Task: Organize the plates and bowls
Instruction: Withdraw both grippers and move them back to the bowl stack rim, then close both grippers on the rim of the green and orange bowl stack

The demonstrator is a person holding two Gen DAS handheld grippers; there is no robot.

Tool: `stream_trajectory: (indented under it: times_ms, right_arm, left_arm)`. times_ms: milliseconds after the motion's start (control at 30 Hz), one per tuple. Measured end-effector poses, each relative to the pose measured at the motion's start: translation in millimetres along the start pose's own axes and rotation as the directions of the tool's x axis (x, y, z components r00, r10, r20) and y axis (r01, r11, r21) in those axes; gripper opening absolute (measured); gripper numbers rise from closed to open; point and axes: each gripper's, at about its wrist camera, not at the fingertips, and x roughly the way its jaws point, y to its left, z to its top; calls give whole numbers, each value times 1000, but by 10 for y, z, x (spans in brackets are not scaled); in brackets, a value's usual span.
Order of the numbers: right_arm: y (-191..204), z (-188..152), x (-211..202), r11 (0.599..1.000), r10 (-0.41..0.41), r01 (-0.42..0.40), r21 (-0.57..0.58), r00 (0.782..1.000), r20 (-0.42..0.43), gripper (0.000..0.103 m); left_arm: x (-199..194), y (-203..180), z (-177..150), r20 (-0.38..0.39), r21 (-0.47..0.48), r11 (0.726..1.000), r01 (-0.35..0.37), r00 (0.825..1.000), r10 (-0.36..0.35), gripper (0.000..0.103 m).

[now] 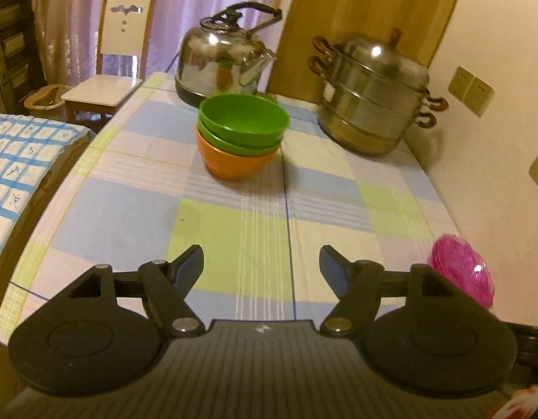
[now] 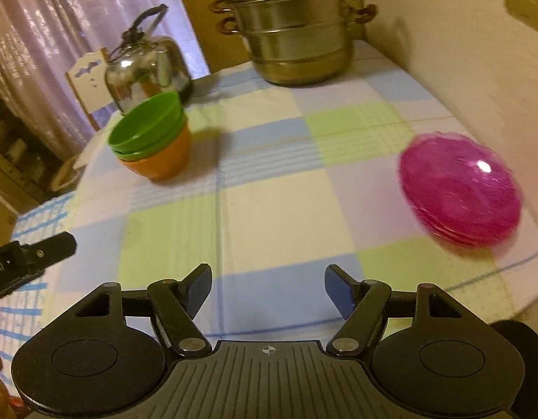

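Note:
A stack of bowls (image 1: 241, 136), green ones nested in an orange one, stands mid-table on the checked cloth. The same bowl stack (image 2: 150, 139) shows at the left in the right wrist view. A stack of pink translucent plates (image 2: 461, 188) lies at the right side of the table, and the pink plates (image 1: 461, 269) peek out beside the left gripper's right finger. My left gripper (image 1: 262, 265) is open over the near part of the table, nothing between its fingers. My right gripper (image 2: 268, 288) is open too, empty, well short of the plates.
A shiny metal kettle (image 1: 223, 59) and a tiered steel steamer pot (image 1: 370, 97) stand at the table's far end. A wall with sockets (image 1: 471, 90) runs along the right. A white chair (image 1: 108, 80) is beyond the far left corner. Part of the other gripper (image 2: 31, 258) shows at the left edge.

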Motion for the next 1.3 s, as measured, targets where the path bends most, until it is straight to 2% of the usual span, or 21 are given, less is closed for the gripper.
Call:
stream_trajectory:
  times_ms: [200,367,533,733,933,1133,1300]
  right_arm:
    - [-173,-67,-24,999,-41,41,12,999,3,72]
    - [-256,-81,-41,999,-45,45,26,999,-4,72]
    - [-266,-56,-6,999,-18,18,46,1000,-9,72]
    - [-256,-17,70,997,19,-16,80,999,-31,72]
    - [-108,216,184,993,79,-76,91,996,-37,72]
    - [173,667,401,988,141,-139,67,990,-27,72]
    - [407,1128,765,978,200,-198,65,979,-39,72]
  left_arm:
    - [64,-67,-116,-29,5,1000,9,1000,-9,71]
    - [104,-121,-134,-38,10,1000,18,999,-18,72]
    - [116,-89,-106,-36,6,1000,17,999,-17,78]
    - [150,54,-5,-32,-39,999,4,999,-5,79]
    - [263,260,275,-18,-80,997,-19,1000,17,79]
    - [519,493,734,-13,-115,993,-22,1000,20,79]
    - [885,710,1116,-34,-160,987,-5,999,0,79]
